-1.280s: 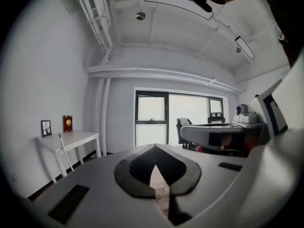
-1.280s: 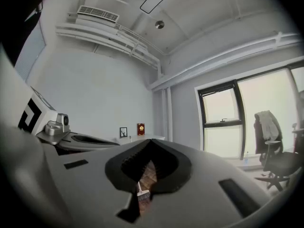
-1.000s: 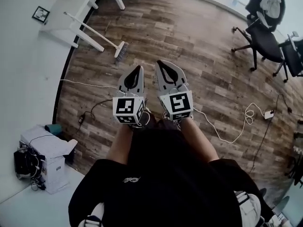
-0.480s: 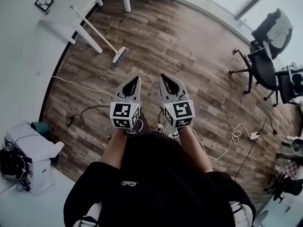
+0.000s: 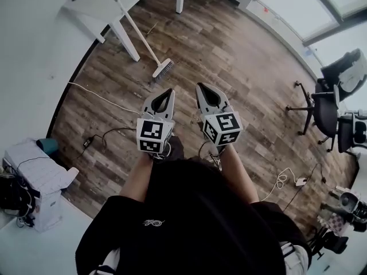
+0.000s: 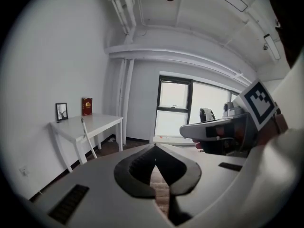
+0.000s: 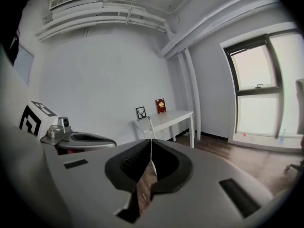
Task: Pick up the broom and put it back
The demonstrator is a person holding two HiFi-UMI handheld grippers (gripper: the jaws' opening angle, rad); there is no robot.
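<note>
Nothing done yet: my L gripper [image 5: 168, 90] & R gripper [image 5: 200, 86] both clenched shut, empty, broom [image 5: 142, 38] well ahead leaning on the white table [image 5: 103, 4], brush on floor [image 5: 229, 56], so pickup & return all left.

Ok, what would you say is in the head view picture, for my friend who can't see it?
Seen from above, a person holds a left gripper and a right gripper, both shut and empty, out over a wooden floor. Ahead, a broom leans against a white table, its bristles on the floor.
</note>
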